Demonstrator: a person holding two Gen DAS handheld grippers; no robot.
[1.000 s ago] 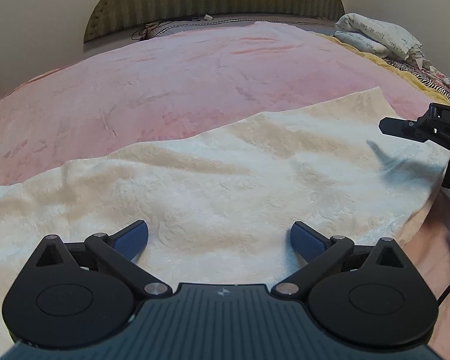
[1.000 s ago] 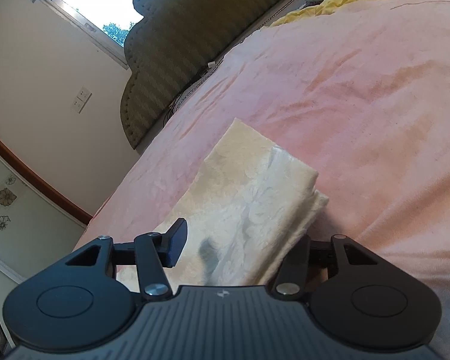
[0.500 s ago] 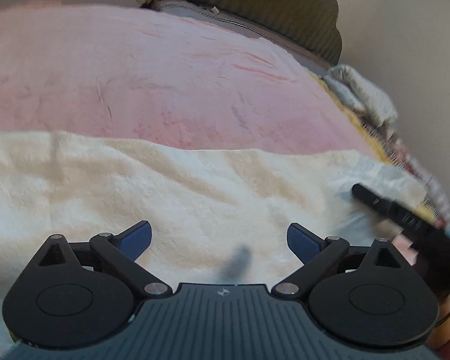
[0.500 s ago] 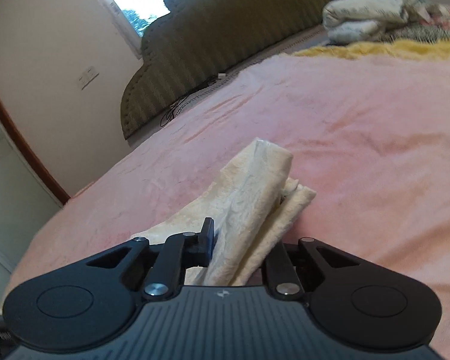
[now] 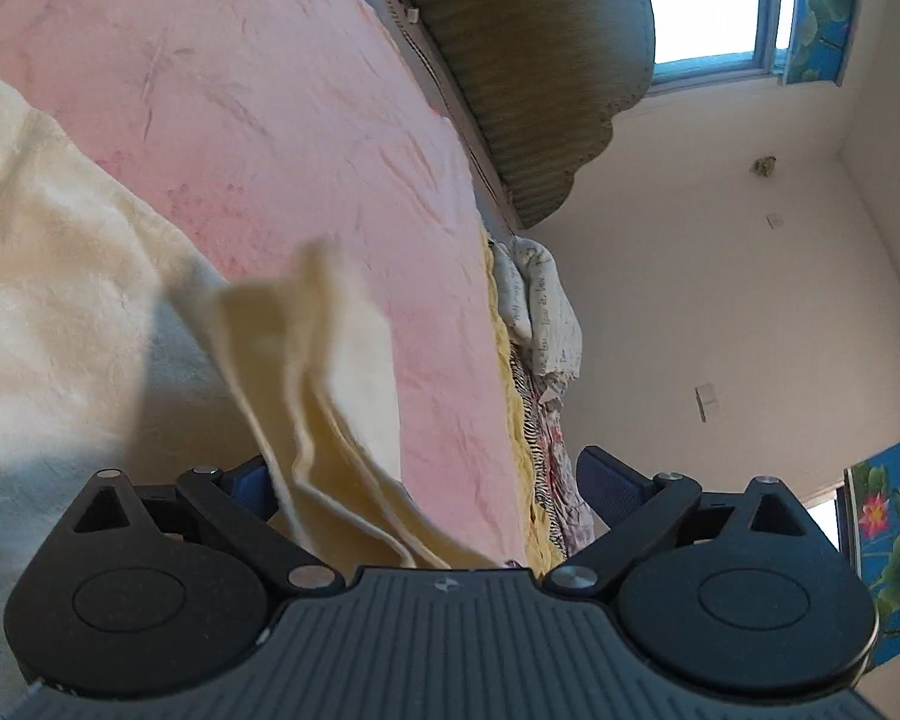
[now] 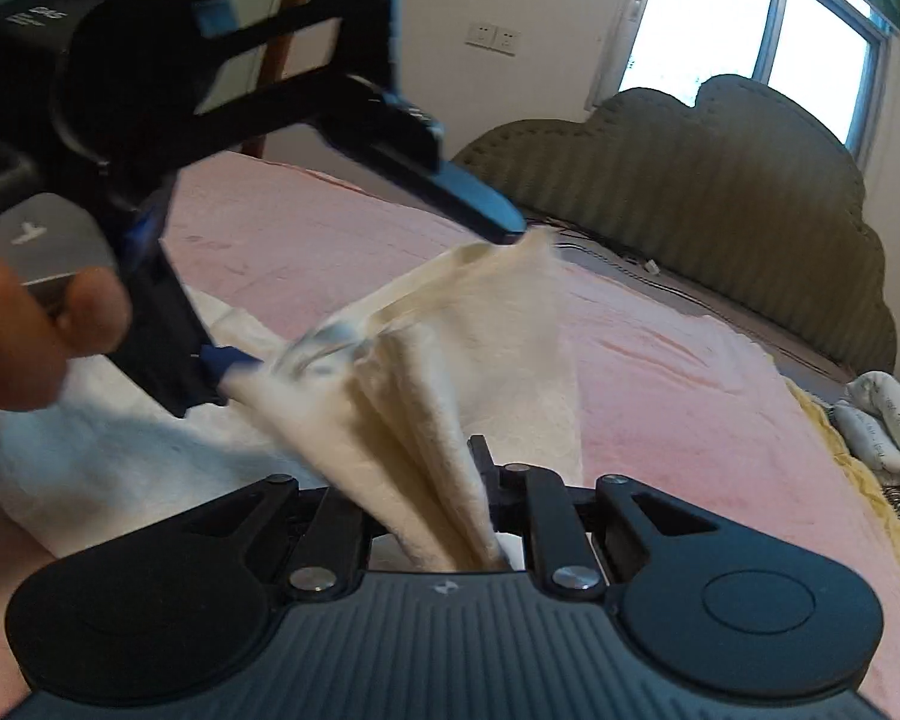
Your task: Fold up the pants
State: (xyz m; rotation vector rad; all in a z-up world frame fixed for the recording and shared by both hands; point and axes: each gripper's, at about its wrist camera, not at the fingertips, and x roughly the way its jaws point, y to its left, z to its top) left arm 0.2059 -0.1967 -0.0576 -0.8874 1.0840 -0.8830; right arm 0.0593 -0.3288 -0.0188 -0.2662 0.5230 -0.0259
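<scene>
pants end lifted off the bed between two grippers

since the earlier frames the cream pants (image 6: 450, 372) end rises off the pink bed (image 6: 690, 372) and the left gripper (image 5: 426, 480) swings round toward the window (image 5: 714, 18) wall.

right gripper (image 6: 426, 510) stands narrow, its jaws pinched on a bunch of folded layers that fan upward from between them. left gripper (image 6: 366, 294) is spread wide in the right wrist view, up and to the left: one blue-tipped finger touches the top corner of the raised cloth, the other sits at its lower left edge. in the left wrist view the lifted layers hang blurred just beside its left finger, the right finger well apart from them; i cannot tell whether any cloth is gripped.

remaining pants (image 5: 48, 276) lie spread on the near left of the bed. a hand (image 6: 24, 330) shows at the left edge. headboard (image 6: 720, 180) stands far, folded bedding (image 6: 888, 426) at right.
</scene>
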